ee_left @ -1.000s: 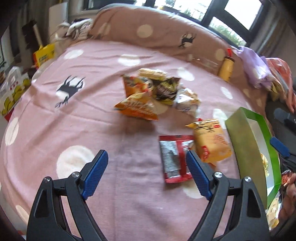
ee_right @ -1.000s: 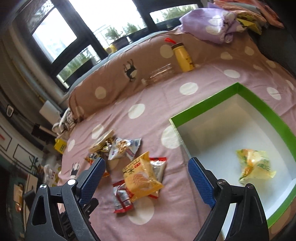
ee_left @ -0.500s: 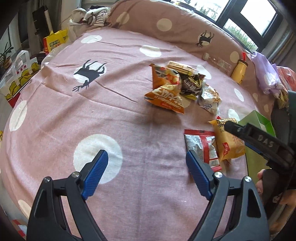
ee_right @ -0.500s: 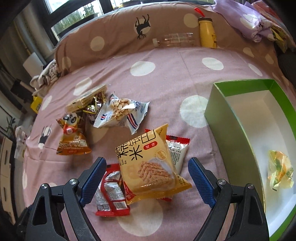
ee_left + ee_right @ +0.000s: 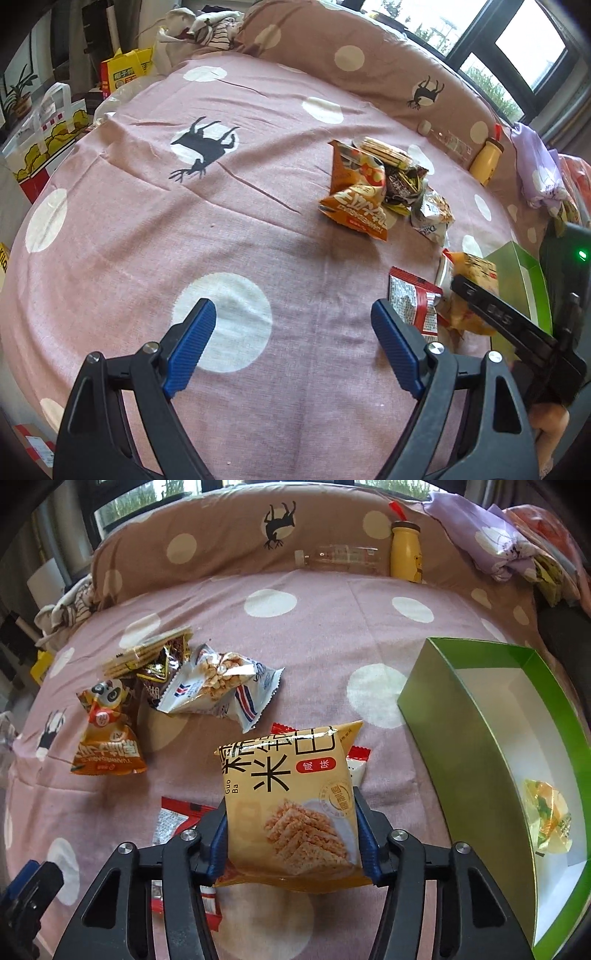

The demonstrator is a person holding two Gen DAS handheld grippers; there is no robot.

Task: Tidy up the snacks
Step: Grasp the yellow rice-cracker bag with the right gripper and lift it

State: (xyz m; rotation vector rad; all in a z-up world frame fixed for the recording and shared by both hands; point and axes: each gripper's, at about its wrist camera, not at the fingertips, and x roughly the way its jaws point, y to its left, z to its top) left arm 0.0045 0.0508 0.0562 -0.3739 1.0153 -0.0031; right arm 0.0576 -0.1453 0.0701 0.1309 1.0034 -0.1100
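My right gripper [image 5: 293, 834] is closing its jaws on a yellow rice-cracker packet [image 5: 291, 794]; both blue pads press its sides. Under it lies a red packet [image 5: 173, 819] on the pink dotted bedspread. Up and to the left is a pile: an orange panda packet [image 5: 107, 749], a white peanut packet [image 5: 221, 686], a dark packet [image 5: 159, 675] and biscuits [image 5: 147, 655]. At the right a green box [image 5: 480, 738] holds a yellow-green sweet packet [image 5: 546, 819]. My left gripper [image 5: 293, 332] hangs open over bare bedspread, left of the red packet [image 5: 410, 299].
A yellow bottle [image 5: 406, 552] and a clear bottle [image 5: 340, 559] lean on the brown bolster at the back. Purple cloth [image 5: 491, 542] lies at the back right. Paper bags [image 5: 48, 136] stand beside the bed's left edge.
My right gripper came down over the yellow packet and its jaws closed in on the packet's sides. The left gripper drifted left, away from the snacks, still open.
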